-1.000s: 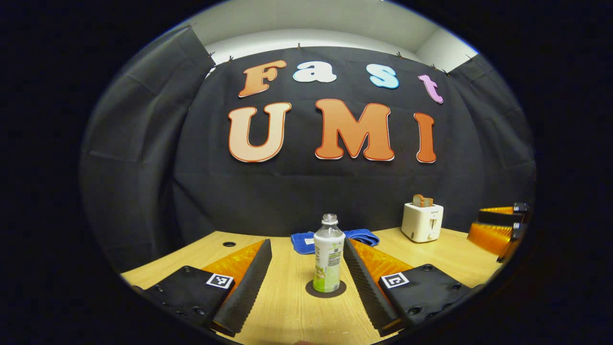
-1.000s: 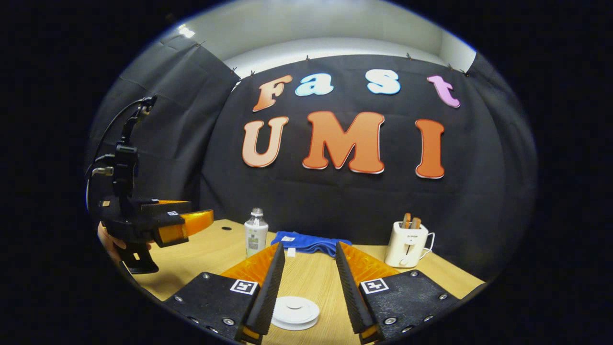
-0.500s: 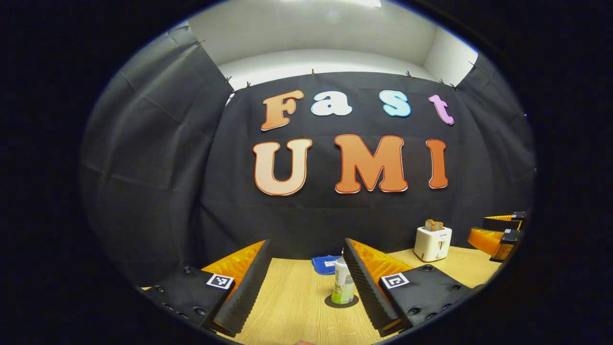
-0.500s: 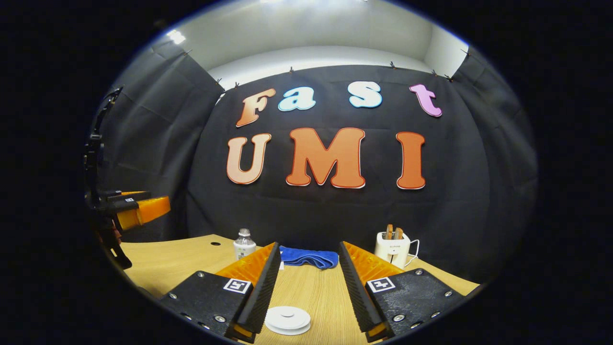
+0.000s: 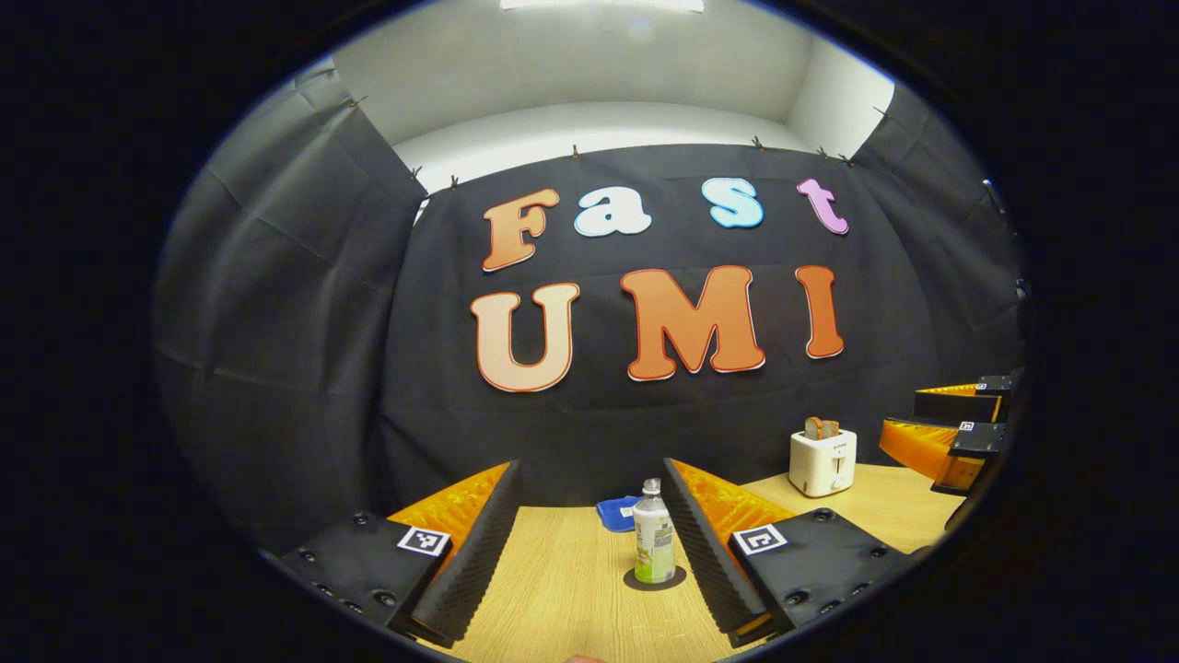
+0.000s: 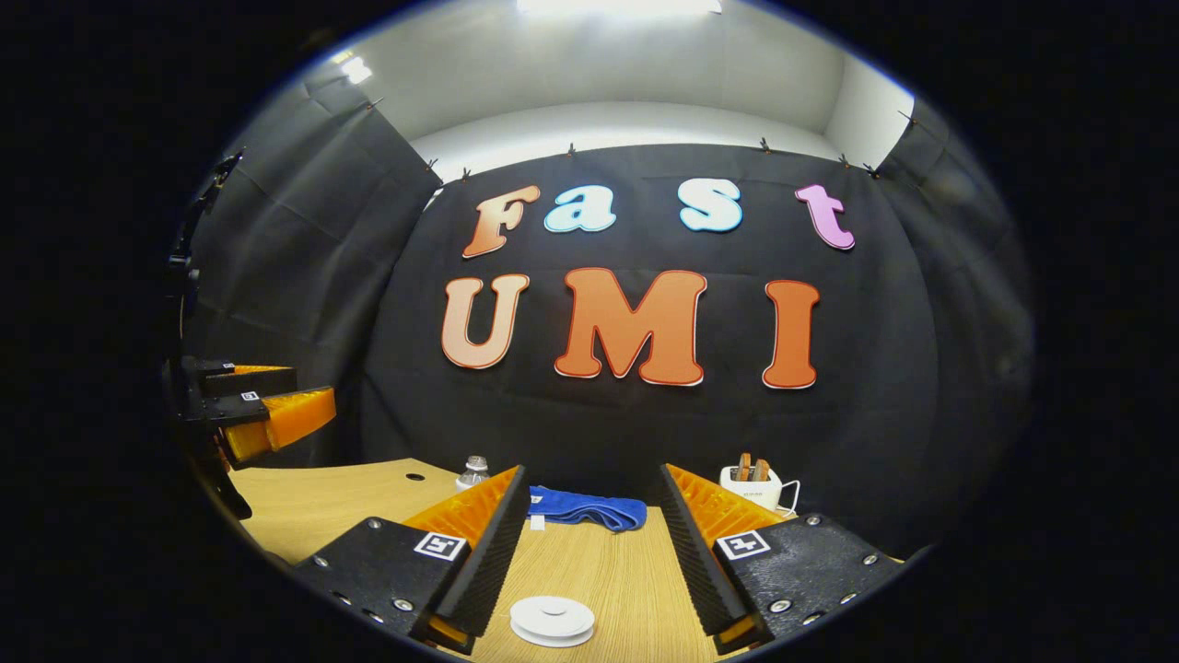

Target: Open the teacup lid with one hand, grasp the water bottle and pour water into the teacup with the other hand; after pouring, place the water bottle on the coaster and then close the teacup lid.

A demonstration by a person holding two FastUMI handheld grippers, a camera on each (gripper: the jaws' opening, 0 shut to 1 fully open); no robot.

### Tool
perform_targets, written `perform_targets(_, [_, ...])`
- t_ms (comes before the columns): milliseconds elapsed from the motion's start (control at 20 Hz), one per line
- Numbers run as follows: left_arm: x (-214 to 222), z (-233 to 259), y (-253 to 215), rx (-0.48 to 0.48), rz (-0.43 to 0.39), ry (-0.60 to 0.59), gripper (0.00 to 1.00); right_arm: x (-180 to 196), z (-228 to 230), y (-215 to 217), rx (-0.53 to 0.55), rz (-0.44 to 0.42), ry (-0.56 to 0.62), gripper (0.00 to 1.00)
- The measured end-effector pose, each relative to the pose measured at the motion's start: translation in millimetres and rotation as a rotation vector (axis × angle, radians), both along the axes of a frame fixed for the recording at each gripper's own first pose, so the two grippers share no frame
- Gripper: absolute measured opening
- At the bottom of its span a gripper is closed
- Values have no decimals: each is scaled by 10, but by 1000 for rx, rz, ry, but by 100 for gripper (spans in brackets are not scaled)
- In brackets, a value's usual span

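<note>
A clear water bottle (image 5: 653, 543) with a green and white label stands upright on a dark round coaster (image 5: 674, 580) on the wooden table. It is ahead of my left gripper (image 5: 589, 466), which is open and empty, and close to that gripper's right finger. The bottle's top (image 6: 474, 469) peeks over a finger in the right gripper view. A white round teacup lid (image 6: 553, 620) lies low between the fingers of my right gripper (image 6: 592, 471), which is open and touches nothing. Whatever sits under the lid is hidden. The left gripper (image 6: 262, 405) hangs at the far left.
A blue cloth (image 6: 585, 507) lies at the back of the wooden table (image 6: 608, 571) by the wall. A white toaster (image 5: 822, 461) with bread in it stands at the back right. The right gripper (image 5: 949, 428) shows at the right edge of the left gripper view.
Both grippers have drawn back and tipped upward, so the bottle and the lid sit lower and smaller. The bottle is no longer between the left fingers. Both stay open.
</note>
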State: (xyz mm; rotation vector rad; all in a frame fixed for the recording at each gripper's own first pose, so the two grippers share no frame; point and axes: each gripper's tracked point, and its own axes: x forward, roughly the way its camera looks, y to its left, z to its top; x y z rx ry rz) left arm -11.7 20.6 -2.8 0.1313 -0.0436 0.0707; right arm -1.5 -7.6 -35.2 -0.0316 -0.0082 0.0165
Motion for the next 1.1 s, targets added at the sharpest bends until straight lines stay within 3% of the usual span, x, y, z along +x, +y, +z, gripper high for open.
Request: perform_targets(1100, [18, -72, 18, -17, -6, 21, 96, 30, -85, 110, 0, 25, 26, 87])
